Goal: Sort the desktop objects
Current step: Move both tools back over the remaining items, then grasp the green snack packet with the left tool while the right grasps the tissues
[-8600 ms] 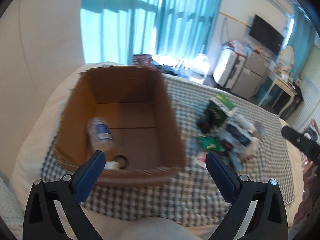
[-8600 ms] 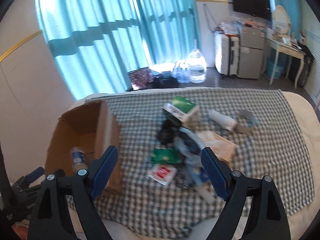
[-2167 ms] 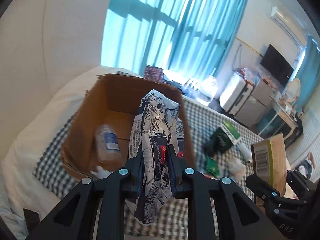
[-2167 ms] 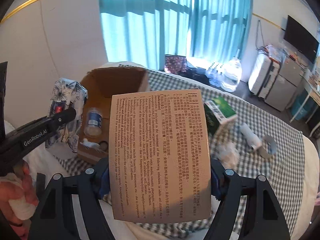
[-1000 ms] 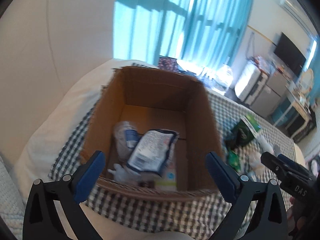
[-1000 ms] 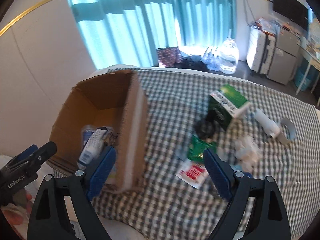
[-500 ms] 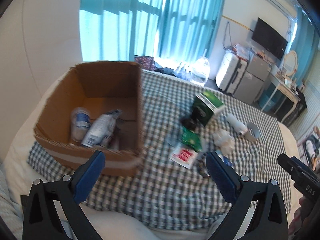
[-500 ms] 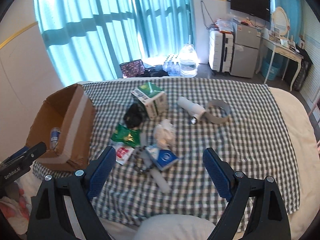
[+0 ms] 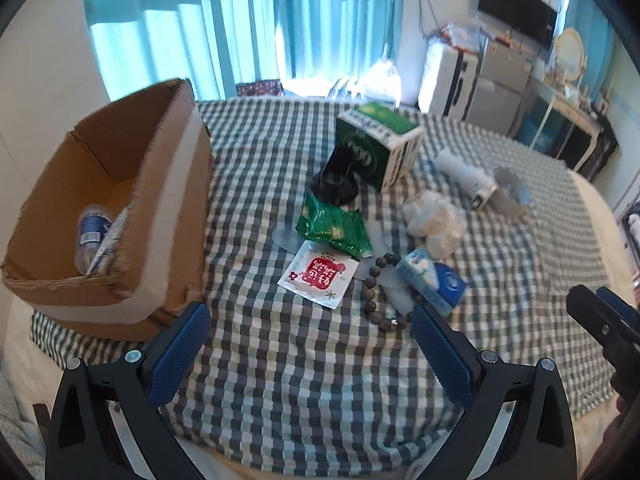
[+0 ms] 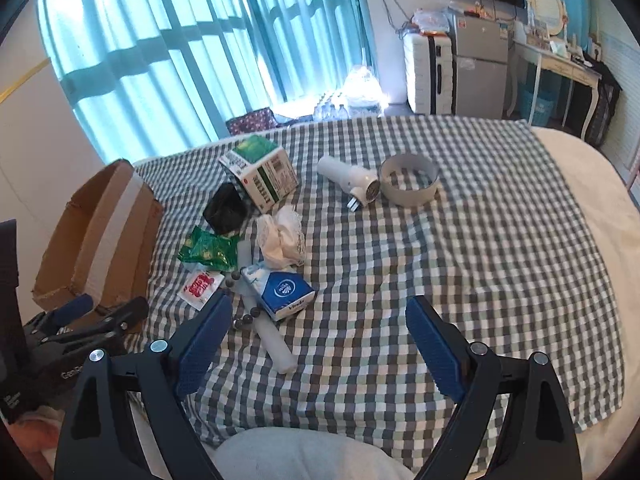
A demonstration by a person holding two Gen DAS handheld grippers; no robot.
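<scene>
Both grippers are held empty above a checked cloth (image 10: 460, 240): the left gripper (image 9: 310, 350) and the right gripper (image 10: 318, 342) are each seen with blue-padded fingers spread wide apart. One cardboard box (image 9: 160, 208) is recorded at the cloth's left edge; its contents, one clear bottle (image 9: 90, 232) with a blue label and a pale packet against it, are shown only in the left view. To its right a loose pile is counted: one green-and-white carton (image 10: 262, 172), one black item (image 10: 226, 210), one green foil pouch (image 9: 334, 228), one white sachet (image 9: 318, 276) with a red label in unreadable script, one bead bracelet (image 9: 374, 292), one blue tissue pack (image 10: 282, 290) printed "Vinda", one crumpled white wad (image 10: 282, 236). One white plug-ended cylinder (image 10: 348, 176) and one tape ring (image 10: 408, 184) lie apart. "GenRo…" is partly legible on the left gripper body in the right view.
</scene>
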